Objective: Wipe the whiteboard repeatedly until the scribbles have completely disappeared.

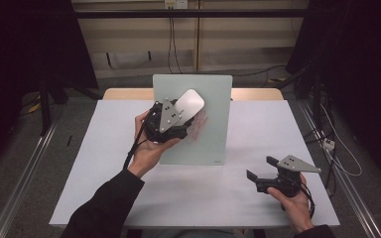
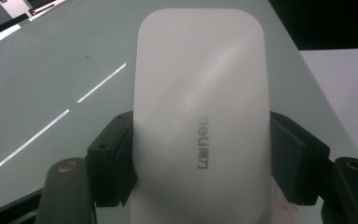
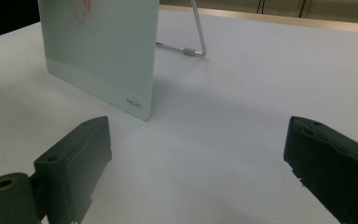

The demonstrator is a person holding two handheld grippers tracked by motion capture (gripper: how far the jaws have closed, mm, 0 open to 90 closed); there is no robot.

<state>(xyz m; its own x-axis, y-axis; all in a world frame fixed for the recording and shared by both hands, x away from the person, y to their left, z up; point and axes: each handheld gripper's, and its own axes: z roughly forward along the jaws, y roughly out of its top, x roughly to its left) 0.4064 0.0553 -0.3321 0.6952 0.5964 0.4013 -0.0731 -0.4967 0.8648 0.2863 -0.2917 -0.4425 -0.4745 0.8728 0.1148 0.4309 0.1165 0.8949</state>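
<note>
Whiteboard eraser [image 2: 200,116], white and branded, is clamped between the jaws of the left gripper [image 1: 178,116] and pressed against the standing glass board [image 1: 213,134] beside red marks [image 1: 200,124]. Right gripper [image 1: 260,168] rests on the table [image 1: 203,193], jaws wide apart, empty.

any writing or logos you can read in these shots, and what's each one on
"deli", with further characters after it too blurred to read: on the white eraser clamped in the left gripper.
"deli": at the lower corner of the glass board.
Red marks on the board's face: scribble, not readable as text.
</note>
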